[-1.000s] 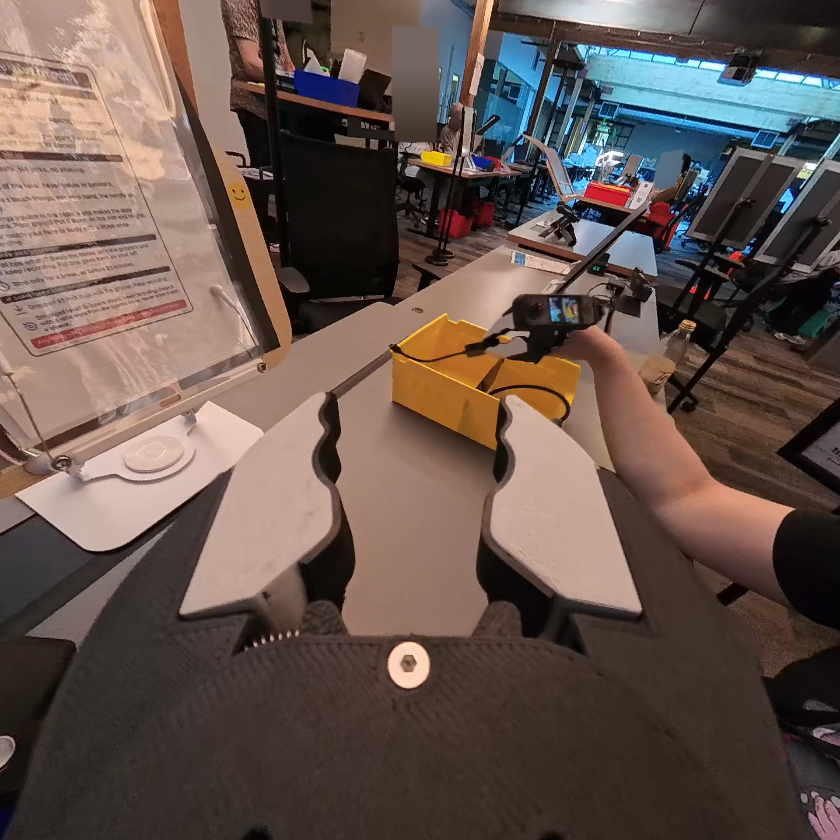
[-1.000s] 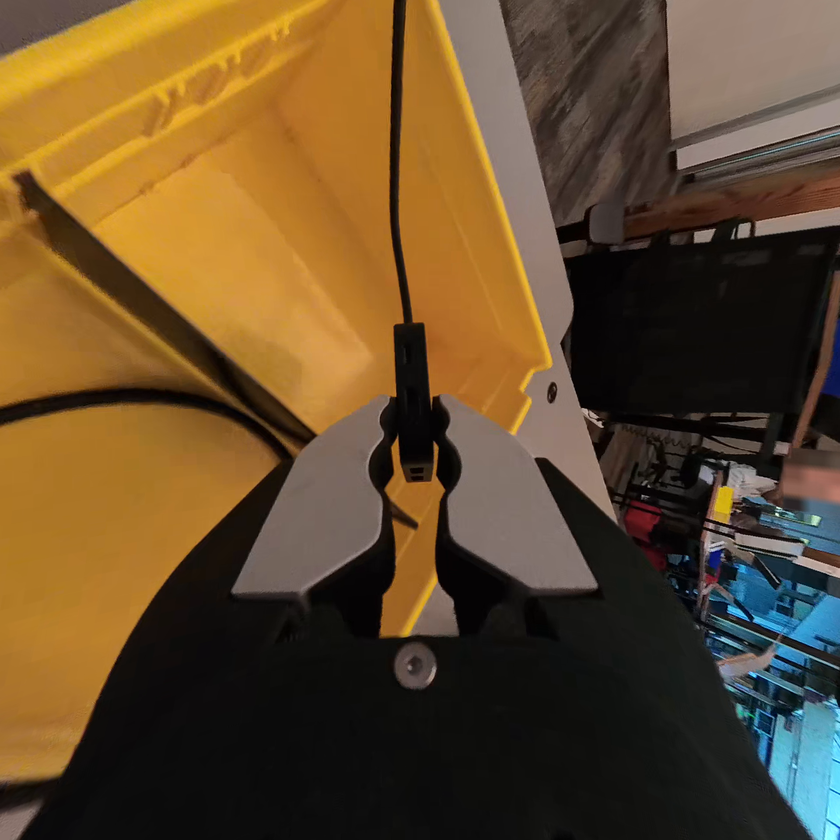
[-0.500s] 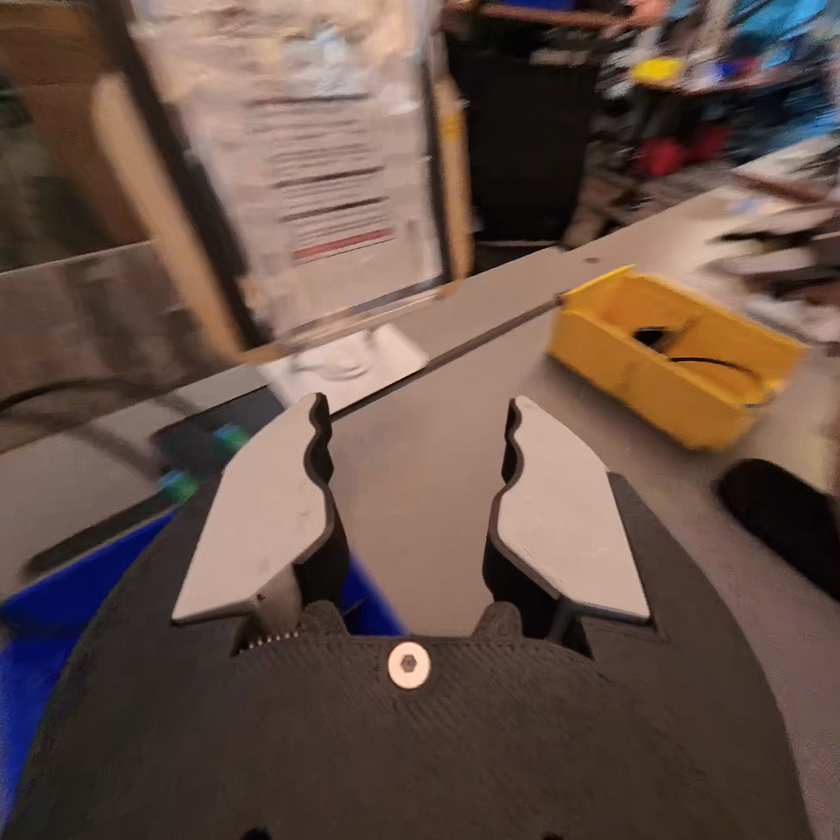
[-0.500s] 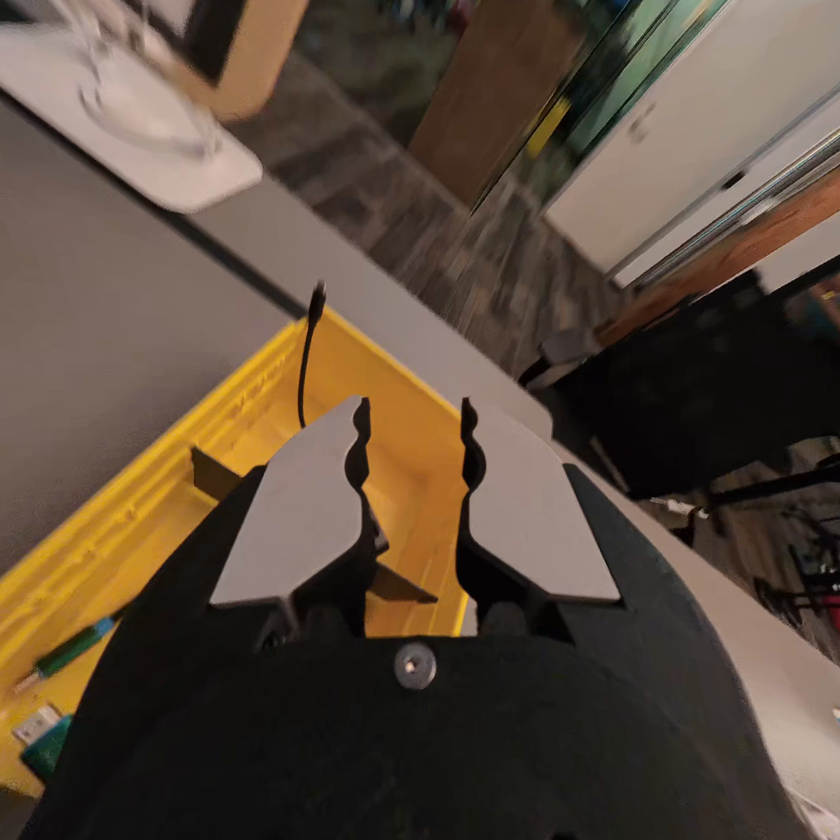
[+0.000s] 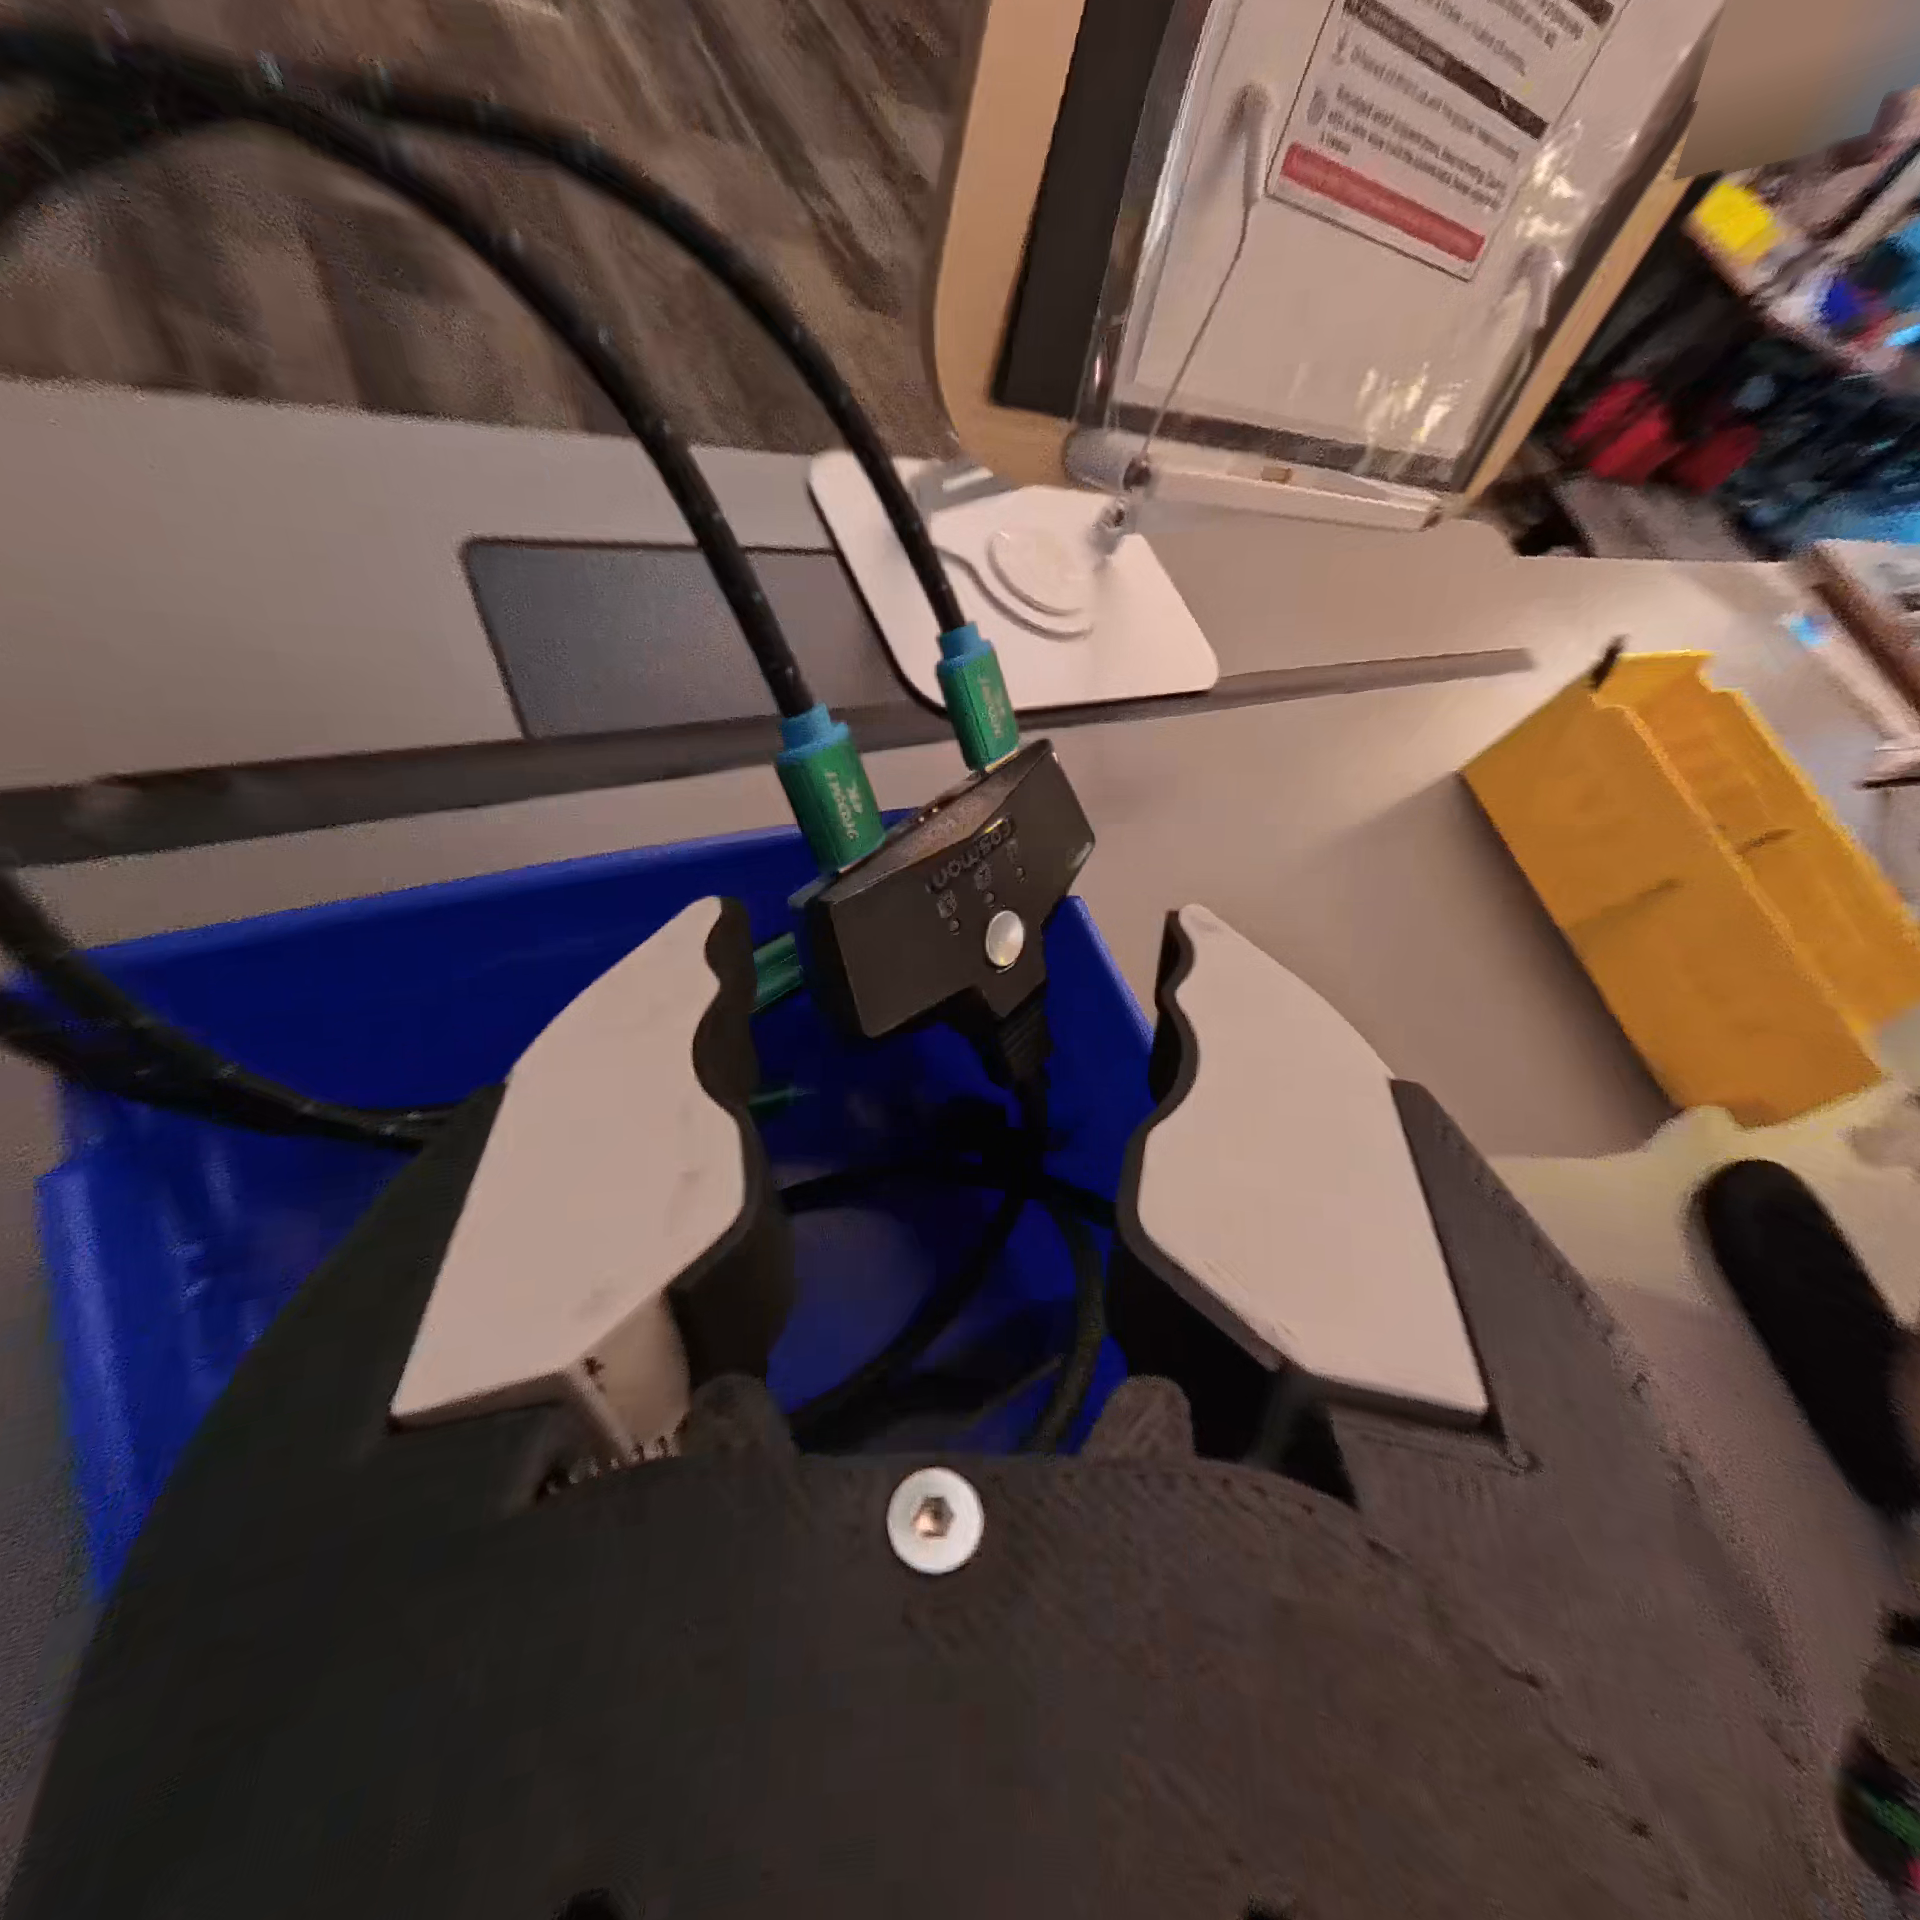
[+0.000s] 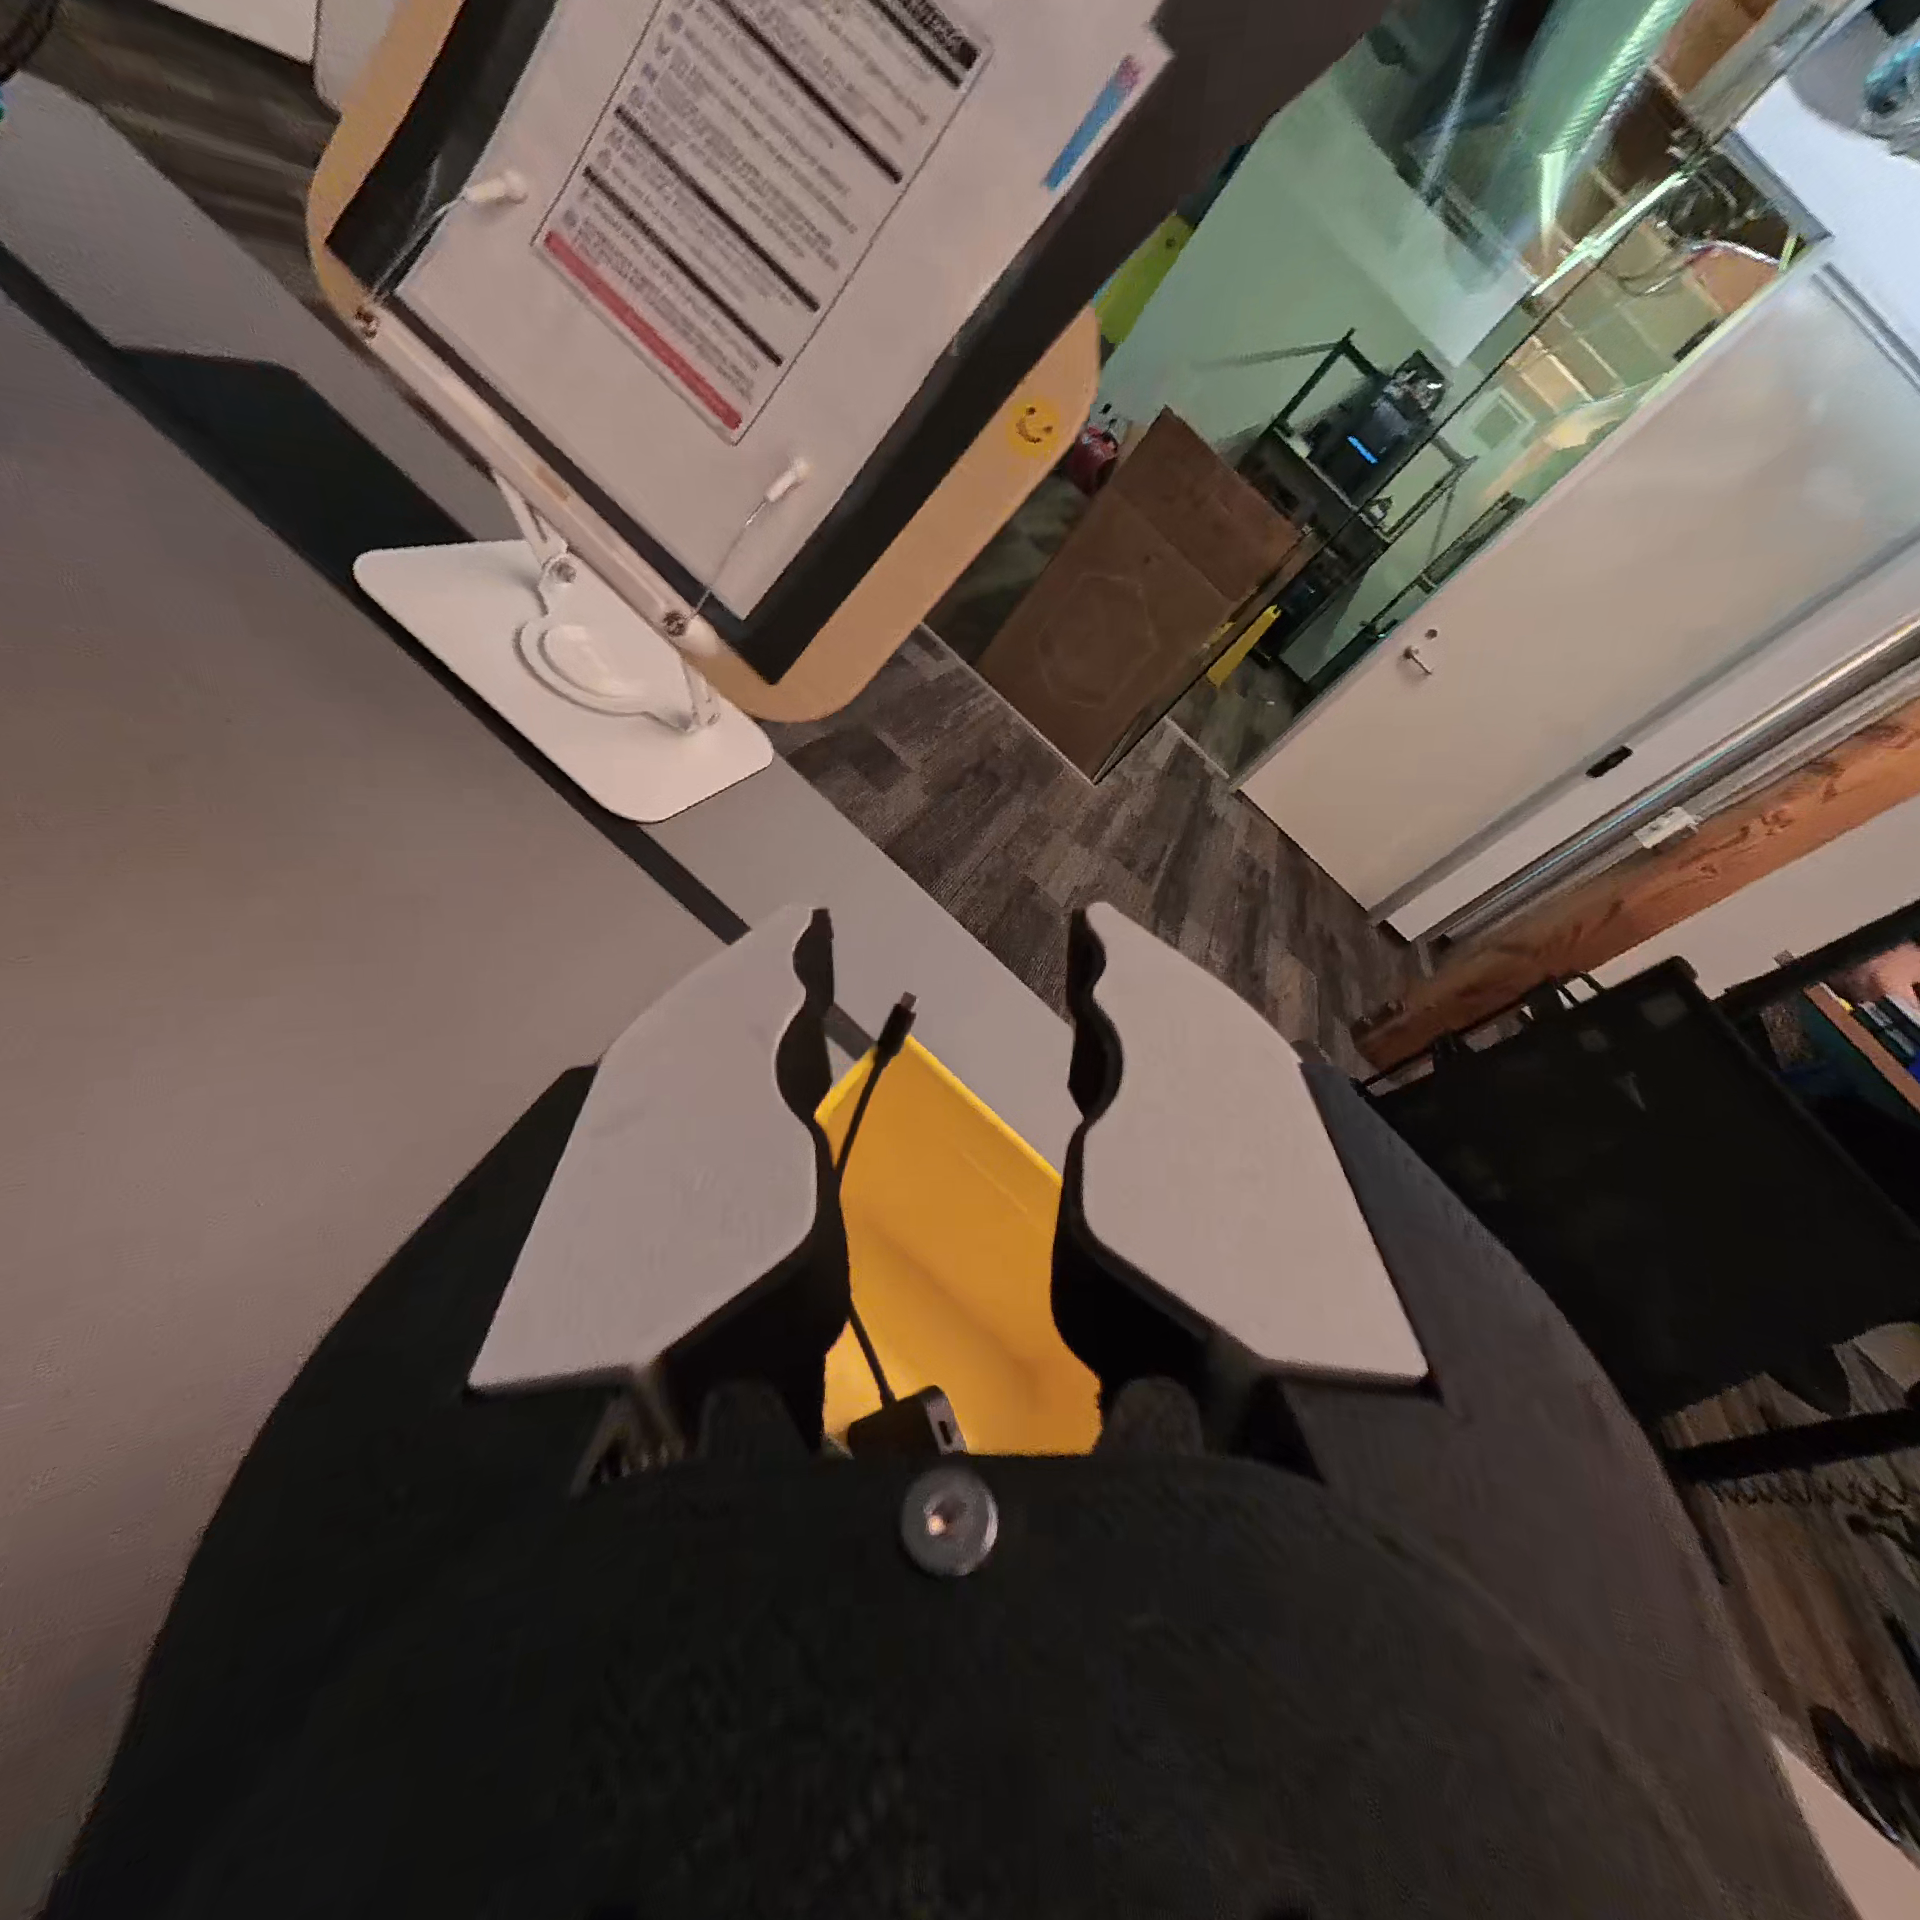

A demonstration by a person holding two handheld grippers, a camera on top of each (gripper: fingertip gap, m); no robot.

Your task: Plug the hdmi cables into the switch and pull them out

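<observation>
At frame centre, two green-ended hdmi cables (image 5: 826,795) are seen plugged into the black switch (image 5: 951,914) over the blue bin (image 5: 208,1226); pulling out remains. The left tool (image 5: 940,961) and right tool (image 6: 945,966) are both spread, empty.

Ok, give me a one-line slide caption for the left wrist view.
Open left gripper poised over a blue bin, facing a black HDMI switch with two green-ended cables plugged in.

Left wrist view looks down closely into a blue bin (image 5: 260,1039); both views share the yellow bin (image 5: 1704,894) (image 6: 935,1195).
</observation>
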